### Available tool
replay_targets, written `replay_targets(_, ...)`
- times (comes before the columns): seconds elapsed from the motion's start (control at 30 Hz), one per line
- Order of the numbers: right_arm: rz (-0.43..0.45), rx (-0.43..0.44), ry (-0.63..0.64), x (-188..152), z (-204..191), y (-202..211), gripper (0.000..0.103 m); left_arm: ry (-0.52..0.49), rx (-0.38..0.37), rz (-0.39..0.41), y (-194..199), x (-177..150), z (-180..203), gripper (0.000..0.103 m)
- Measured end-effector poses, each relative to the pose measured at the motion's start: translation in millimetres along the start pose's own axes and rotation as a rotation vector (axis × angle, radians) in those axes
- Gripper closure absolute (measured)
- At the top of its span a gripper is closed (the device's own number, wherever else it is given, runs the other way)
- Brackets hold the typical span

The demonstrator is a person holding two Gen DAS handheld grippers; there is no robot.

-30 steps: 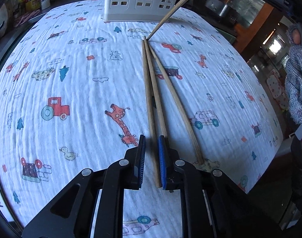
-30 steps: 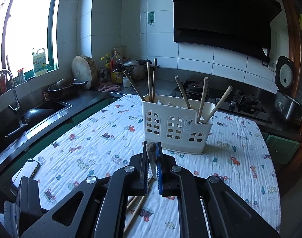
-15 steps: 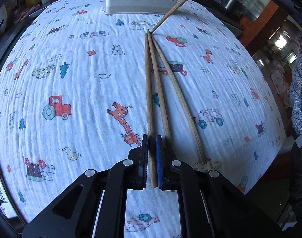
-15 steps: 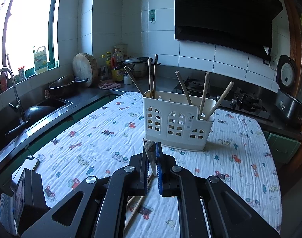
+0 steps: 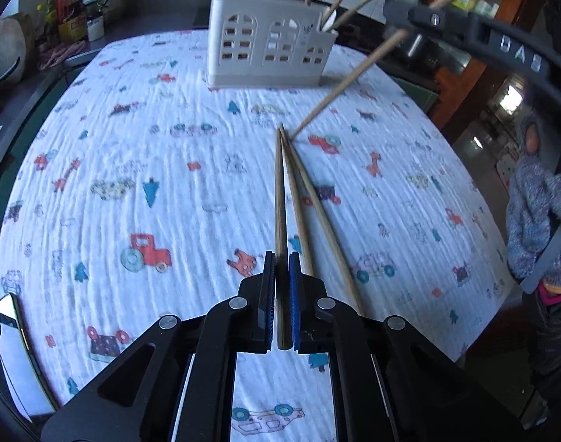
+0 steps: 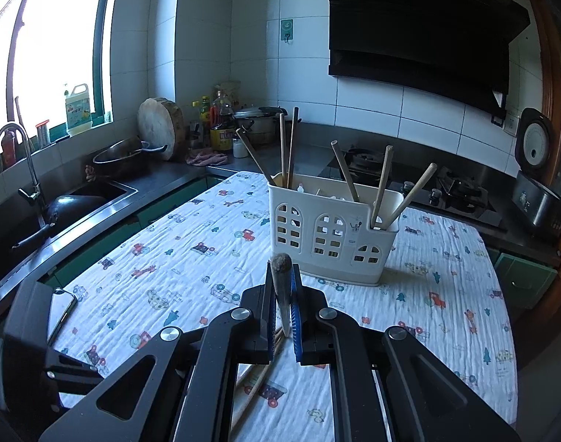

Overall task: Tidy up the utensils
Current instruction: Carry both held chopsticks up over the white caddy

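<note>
My left gripper point(image 5: 280, 269) is shut on the near end of a dark wooden chopstick point(image 5: 280, 199) that points away toward a white utensil holder point(image 5: 269, 51). Two more chopsticks point(image 5: 317, 213) lie beside it on the printed cloth point(image 5: 133, 169). My right gripper point(image 6: 282, 287) is shut on a chopstick point(image 6: 282, 276) seen end-on; in the left wrist view that chopstick point(image 5: 354, 73) slants up to the right gripper's body at upper right, its tip down at the cloth. The holder point(image 6: 328, 232) has several chopsticks standing in it.
A phone point(image 6: 61, 313) lies at the table's left edge. A sink point(image 6: 70, 210) and counter with bottles point(image 6: 221, 125) run along the left. A stove point(image 6: 460, 191) and rice cooker point(image 6: 534, 147) stand behind the table. A person point(image 5: 538, 221) stands at the right.
My left gripper closed on the dark chopstick and tilted up, so the holder now shows in full. The right gripper moved slightly nearer the holder, still holding its chopstick.
</note>
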State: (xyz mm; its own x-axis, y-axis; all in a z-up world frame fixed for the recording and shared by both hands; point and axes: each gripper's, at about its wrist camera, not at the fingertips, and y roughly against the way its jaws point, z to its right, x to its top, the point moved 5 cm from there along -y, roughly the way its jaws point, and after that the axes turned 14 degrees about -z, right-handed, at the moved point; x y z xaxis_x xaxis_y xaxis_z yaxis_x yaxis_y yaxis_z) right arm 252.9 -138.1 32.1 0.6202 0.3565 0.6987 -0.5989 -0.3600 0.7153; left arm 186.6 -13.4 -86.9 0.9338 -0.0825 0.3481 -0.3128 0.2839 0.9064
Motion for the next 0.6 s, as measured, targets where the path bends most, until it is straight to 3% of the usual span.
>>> replay_targets(0.3,-0.019,0.028,0.002,14.0,0.6,2.8,0.096,-0.041,0.025,0.237,55.7,45.4,3.1,0.098)
replay_targets(0.6,-0.02,0.08,-0.016,36.9,12.2,18.7,0.096,-0.076,0.006,0.282,69.1,75.5,8.0,0.098)
